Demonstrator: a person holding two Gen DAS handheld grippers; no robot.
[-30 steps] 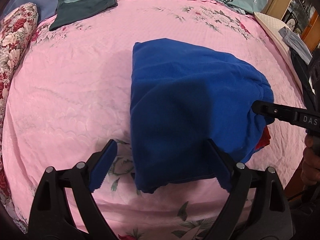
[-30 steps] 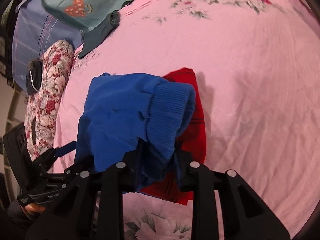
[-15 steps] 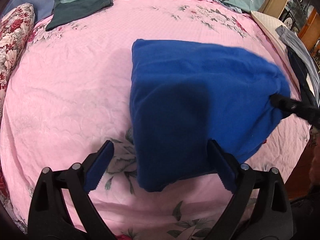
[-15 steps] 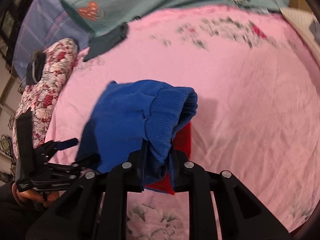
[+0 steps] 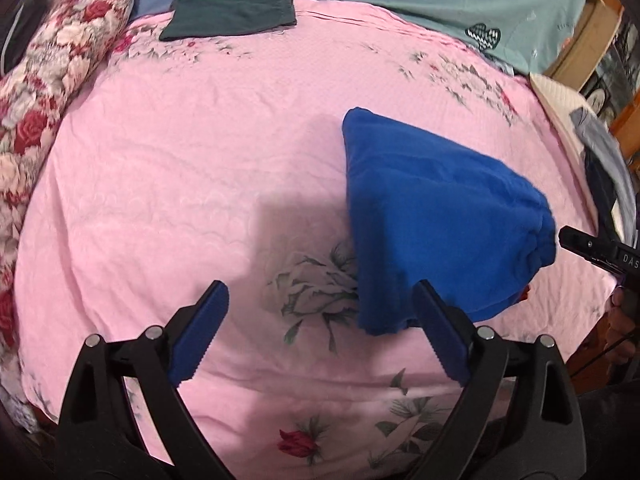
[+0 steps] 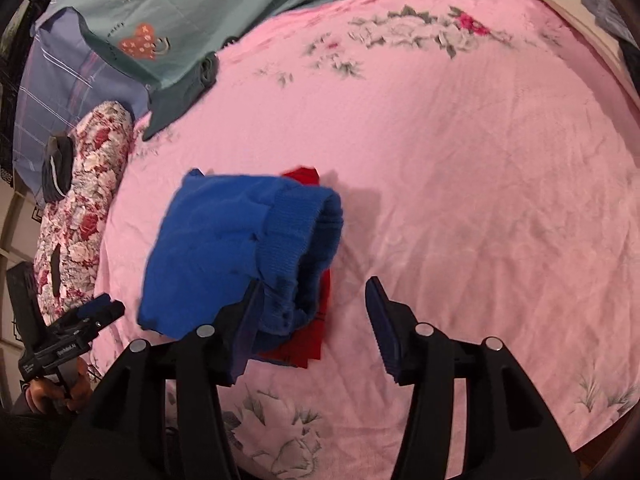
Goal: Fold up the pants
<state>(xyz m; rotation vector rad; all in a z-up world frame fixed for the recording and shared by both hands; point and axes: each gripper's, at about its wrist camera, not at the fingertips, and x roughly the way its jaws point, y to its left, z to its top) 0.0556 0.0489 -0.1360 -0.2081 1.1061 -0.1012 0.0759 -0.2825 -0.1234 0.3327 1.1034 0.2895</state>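
Folded blue fleece pants (image 6: 224,248) lie on the pink floral bedspread (image 5: 200,200), partly over a red garment (image 6: 316,320).
Both the left gripper (image 5: 320,332) and the right gripper (image 6: 316,320) stand spread, holding nothing; the right's inner finger sits against the ribbed waistband and could snag it, undoing the fold.

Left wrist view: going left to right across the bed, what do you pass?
Floral bolster → dark green folded garment → blue pants → right gripper's finger, at the frame's right edge.
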